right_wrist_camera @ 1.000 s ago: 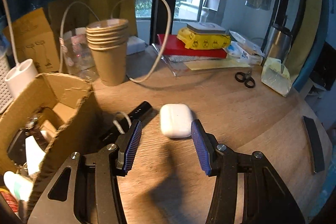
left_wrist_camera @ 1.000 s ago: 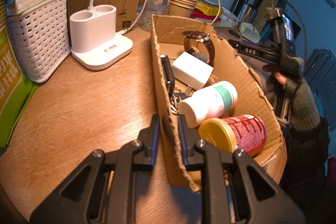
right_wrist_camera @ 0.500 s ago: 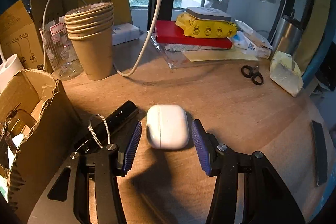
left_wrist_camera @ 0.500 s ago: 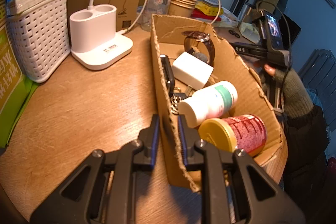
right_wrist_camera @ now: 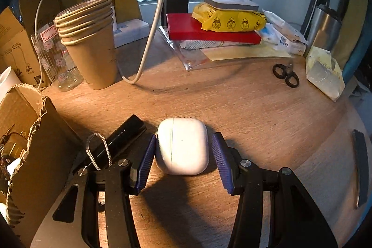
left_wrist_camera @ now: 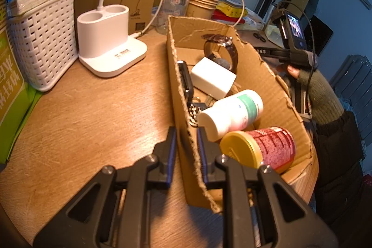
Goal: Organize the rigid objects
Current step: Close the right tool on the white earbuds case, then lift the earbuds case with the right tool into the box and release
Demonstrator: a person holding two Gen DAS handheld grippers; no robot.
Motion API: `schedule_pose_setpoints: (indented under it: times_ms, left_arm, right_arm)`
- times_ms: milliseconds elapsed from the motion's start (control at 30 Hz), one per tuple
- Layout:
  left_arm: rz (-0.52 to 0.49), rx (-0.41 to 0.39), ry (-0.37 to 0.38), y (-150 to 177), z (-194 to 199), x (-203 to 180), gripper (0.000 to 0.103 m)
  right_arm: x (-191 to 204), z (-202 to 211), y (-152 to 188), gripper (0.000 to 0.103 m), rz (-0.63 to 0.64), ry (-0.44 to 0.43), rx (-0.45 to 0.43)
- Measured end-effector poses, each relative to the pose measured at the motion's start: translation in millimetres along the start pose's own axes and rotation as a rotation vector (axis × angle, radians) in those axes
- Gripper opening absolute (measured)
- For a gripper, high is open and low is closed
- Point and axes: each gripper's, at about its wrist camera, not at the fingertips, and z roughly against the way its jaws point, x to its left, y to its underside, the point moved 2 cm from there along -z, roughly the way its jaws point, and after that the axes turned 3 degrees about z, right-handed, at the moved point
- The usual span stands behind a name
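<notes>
A torn cardboard box lies on the wooden table and holds a watch, a white charger block, keys, a white pill bottle and a red can with a yellow lid. My left gripper is shut on the box's near wall. In the right wrist view a white earbud case lies on the table between the fingers of my open right gripper. The left pad is at the case's side and the right pad stands slightly off. A black stick with a cord loop lies just left, beside the box.
A white lamp base and white woven basket stand left of the box. Stacked paper cups, a glass jar, a white cable, a red book under a yellow pack, scissors and a dark strip lie around.
My right gripper has moved forward and down, so the earbud case now sits between its open fingers. My left gripper has stayed clamped on the box wall.
</notes>
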Motion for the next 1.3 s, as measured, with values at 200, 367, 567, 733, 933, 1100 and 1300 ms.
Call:
schedule_pose_setpoints:
  times_ms: [200,367,567,733,933,1100,1300]
  left_arm:
    - [0.000,0.000,0.000,0.2,0.0,-0.1,0.019]
    - [0.000,0.000,0.000,0.3,0.0,-0.2,0.019]
    - [0.000,0.000,0.000,0.3,0.1,0.0,0.019]
    - [0.000,-0.001,-0.001,0.4,0.0,-0.3,0.019]
    - [0.000,-0.001,-0.001,0.5,0.1,-0.4,0.019]
    - [-0.002,-0.001,-0.002,0.4,-0.3,-1.2,0.019]
    - [-0.002,-0.001,-0.002,0.5,-0.3,-1.3,0.019]
  right_arm:
    - [-1.6,-6.1,-0.5,0.049,-0.008,-0.017,0.023]
    - [-0.7,-3.6,-0.2,0.049,-0.007,-0.017,0.012]
    - [4.3,0.9,-1.1,0.049,0.018,-0.016,-0.002]
    - [2.7,14.5,-4.3,0.049,0.005,-0.019,-0.043]
    - [11.4,39.2,-10.6,0.049,0.018,-0.042,-0.097]
    - [26.1,60.0,-14.2,0.049,0.039,-0.063,-0.139]
    - [47.9,85.3,-18.4,0.049,0.078,-0.105,-0.188]
